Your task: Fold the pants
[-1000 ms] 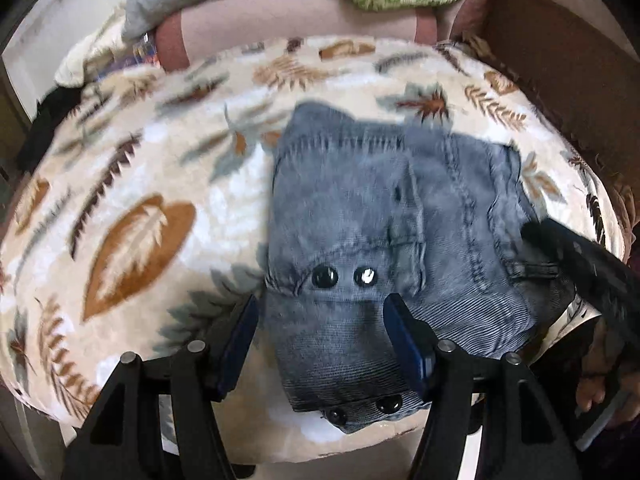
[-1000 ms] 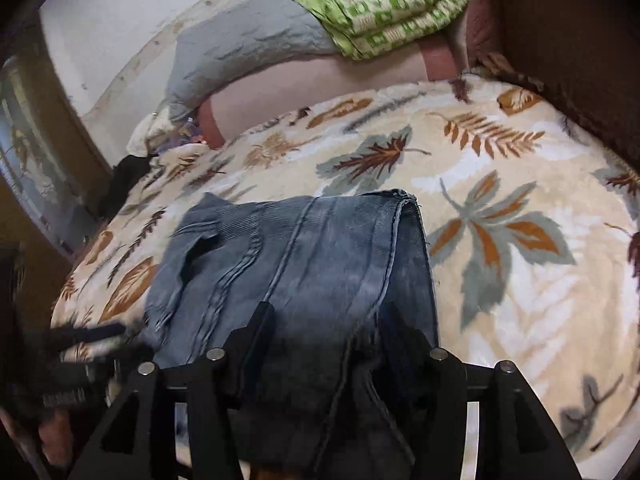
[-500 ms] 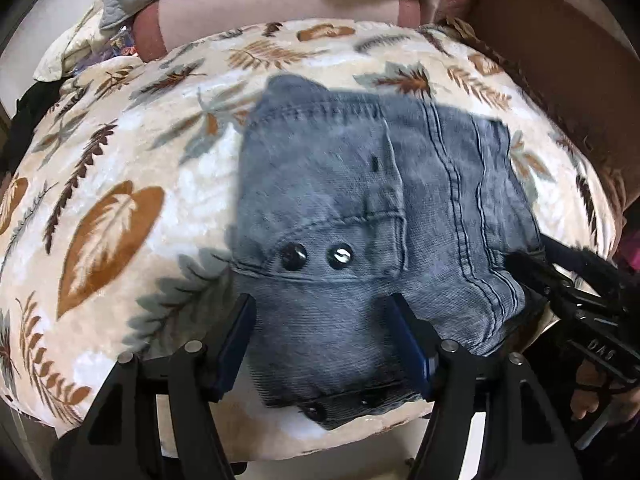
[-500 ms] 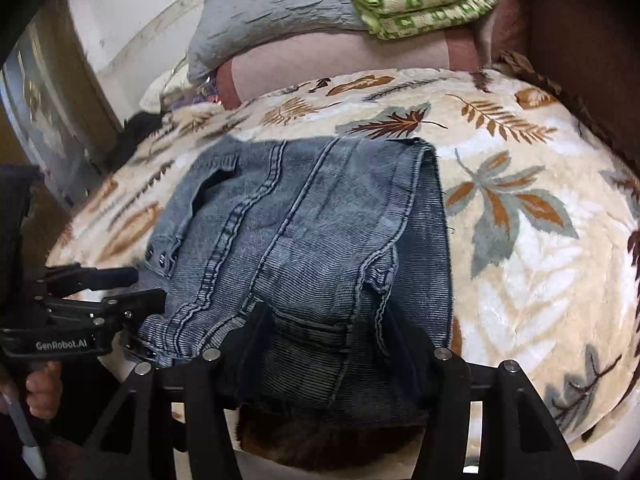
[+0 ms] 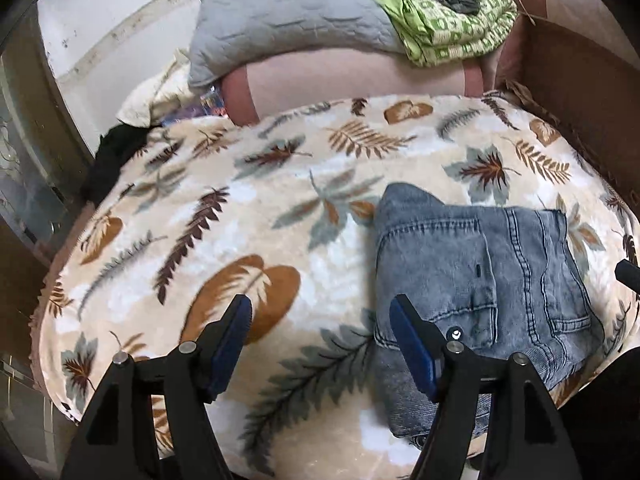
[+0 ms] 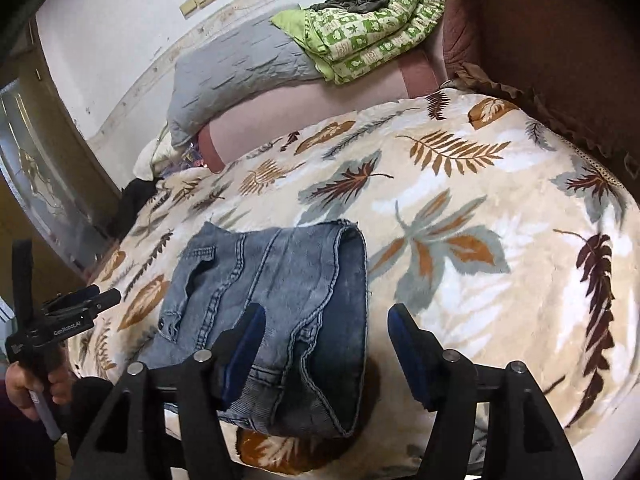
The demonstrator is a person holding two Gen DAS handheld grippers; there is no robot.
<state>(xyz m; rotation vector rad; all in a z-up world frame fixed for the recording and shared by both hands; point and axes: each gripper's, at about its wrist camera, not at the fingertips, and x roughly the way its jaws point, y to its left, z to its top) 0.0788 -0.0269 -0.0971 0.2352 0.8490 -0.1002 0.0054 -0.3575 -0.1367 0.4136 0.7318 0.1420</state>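
Denim pants (image 5: 480, 292): compact fold on leaf-print blanket (image 5: 240, 208) | left gripper (image 5: 320, 320), right gripper (image 6: 324, 332): opening, empty | remaining: apparently nothing.

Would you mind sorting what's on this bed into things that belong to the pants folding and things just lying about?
Belongs to the job:
- folded jeans
- left gripper, jaws opening, nothing between them
- right gripper, jaws opening, clear of the denim

Just lying about:
- leaf-print blanket
- grey pillow
- green quilt
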